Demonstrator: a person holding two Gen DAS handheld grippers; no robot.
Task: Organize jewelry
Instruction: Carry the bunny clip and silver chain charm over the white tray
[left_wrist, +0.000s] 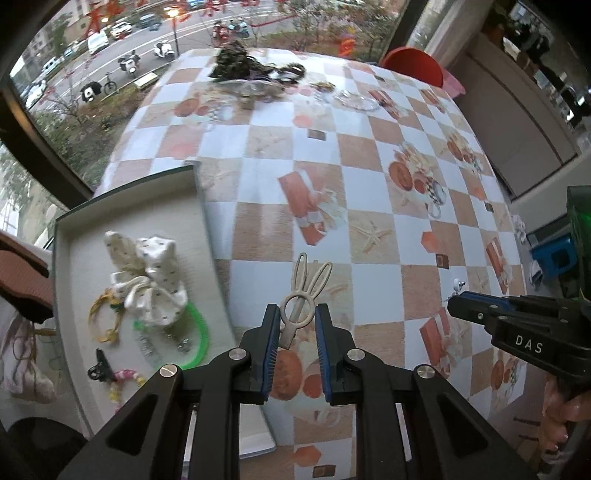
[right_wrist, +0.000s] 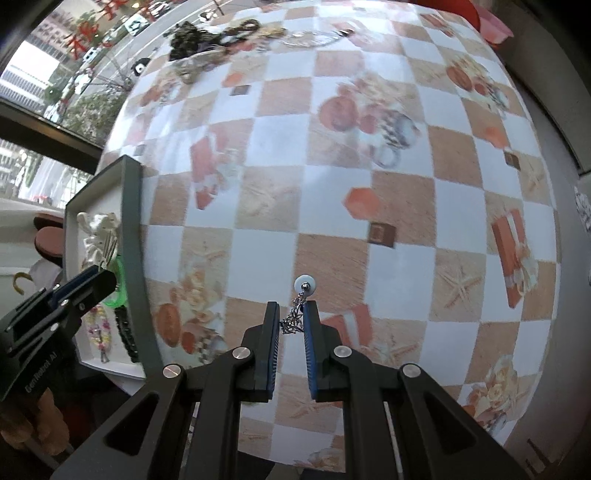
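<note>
Left wrist view: the left claw (left_wrist: 296, 325) pinches a bunny-eared hair clip (left_wrist: 301, 295), its long axis pointing ahead, with the tray (left_wrist: 129, 206) on the bench's left edge nearer it. The right claw (right_wrist: 291, 321) pinches a dangling earring (right_wrist: 297, 310), farther off.

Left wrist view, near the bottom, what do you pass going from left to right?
Tray with the green bangle → rabbit-ear hair clip between the left gripper fingers → right gripper with the earring.
</note>
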